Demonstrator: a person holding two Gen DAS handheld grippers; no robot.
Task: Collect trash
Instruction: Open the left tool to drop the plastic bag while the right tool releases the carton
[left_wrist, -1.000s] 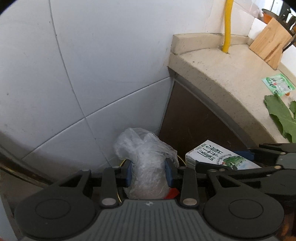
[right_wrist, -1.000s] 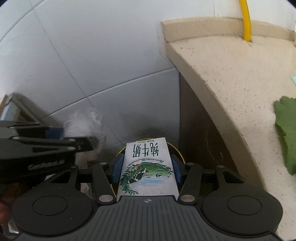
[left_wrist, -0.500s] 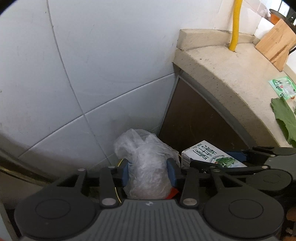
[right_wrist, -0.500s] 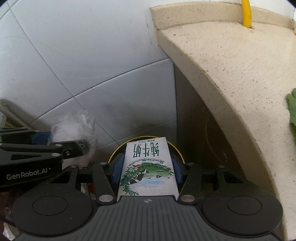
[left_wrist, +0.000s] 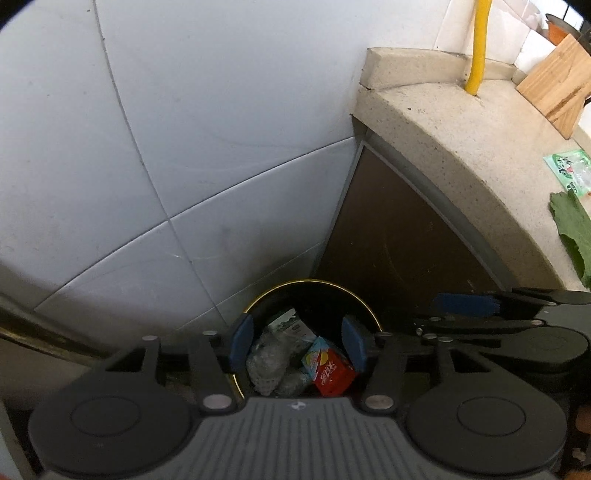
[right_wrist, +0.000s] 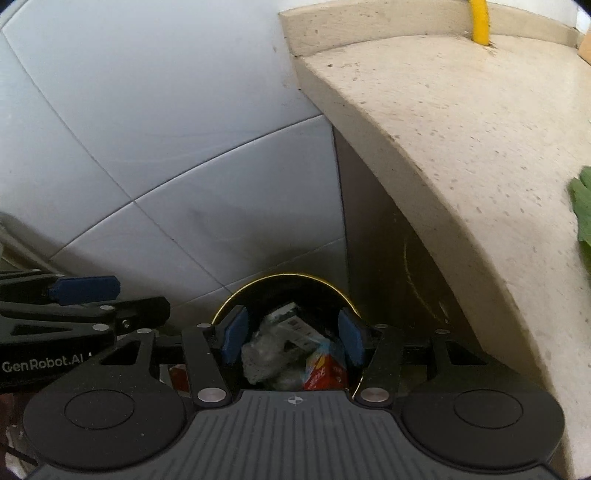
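A black bin with a gold rim (left_wrist: 310, 282) stands on the floor in the corner between the tiled wall and the counter cabinet. Inside it lie a crumpled clear plastic bag (left_wrist: 264, 363), a white and green milk carton (left_wrist: 288, 325) and a red snack box (left_wrist: 330, 373). My left gripper (left_wrist: 297, 341) hangs right above the bin, its jaws opening with nothing between them. My right gripper (right_wrist: 291, 334) hovers over the same bin (right_wrist: 284, 276), open and empty. The bag (right_wrist: 258, 358) and the carton (right_wrist: 291, 325) lie below it.
A beige stone counter (left_wrist: 480, 147) juts out at the right, over a brown cabinet panel (left_wrist: 388, 240). On it lie a green leaf (left_wrist: 572, 232) and a green packet (left_wrist: 569, 171). A yellow pipe (left_wrist: 478, 48) and a wooden knife block (left_wrist: 561, 85) stand at its back.
My left gripper let go of the plastic bag and my right gripper let go of the milk carton. Both now lie in the bin, and the left jaws stand wider.
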